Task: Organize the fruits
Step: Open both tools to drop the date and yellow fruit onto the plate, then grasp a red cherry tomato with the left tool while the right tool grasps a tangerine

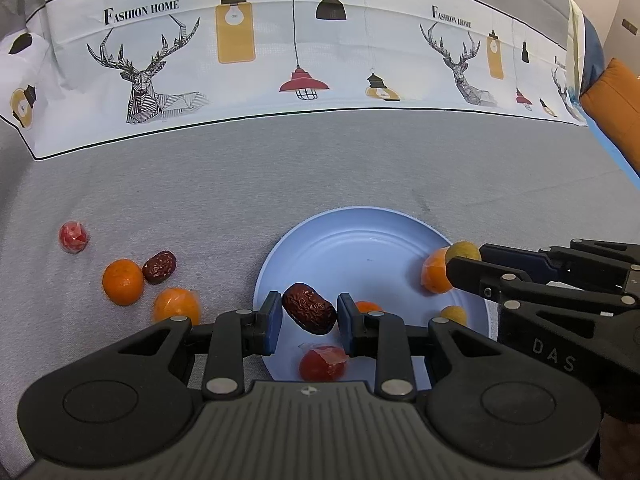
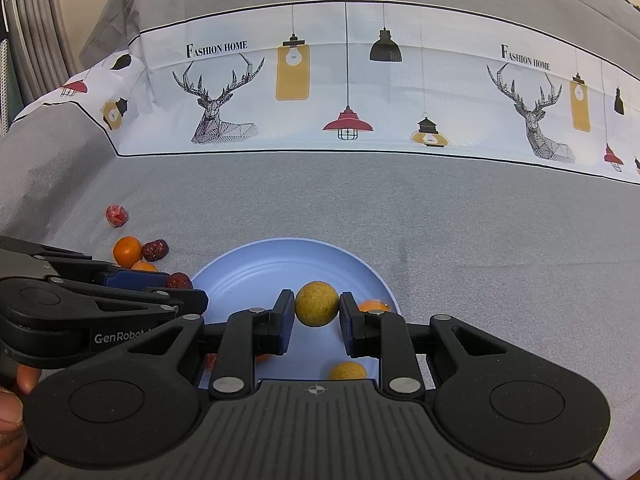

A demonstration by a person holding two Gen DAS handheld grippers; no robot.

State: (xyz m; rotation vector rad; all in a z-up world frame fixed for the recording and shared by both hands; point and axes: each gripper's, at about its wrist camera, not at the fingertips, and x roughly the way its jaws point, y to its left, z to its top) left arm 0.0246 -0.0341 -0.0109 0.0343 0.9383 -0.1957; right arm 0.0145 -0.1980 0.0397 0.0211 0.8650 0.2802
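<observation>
Leftmost, well clear of the round pale blue plastic plate (image 1: 360, 236), four fruits lie on the grey tablecloth (image 1: 320, 168): one small red wrapped fruit (image 1: 73, 237), one bare orange mandarin (image 1: 123, 282), one wrinkled dark red jujube (image 1: 159, 267) touching that mandarin, and one plastic-wrapped mandarin (image 1: 176, 306) nearest the plate. Over the plate's left part, the left gripper (image 1: 308, 314) has its jaws clamped on a second dark red date (image 1: 309, 314). On the plate itself lie one red wrapped fruit (image 1: 323, 363), two partly hidden orange fruits (image 1: 435, 276), and one small round yellow fruit (image 2: 347, 371). Over the plate's right part, the right gripper (image 2: 316, 303) grasps a second yellow ball-shaped fruit (image 2: 317, 303). Beyond the plate runs a white printed band with deer and lamps (image 2: 344, 80).
</observation>
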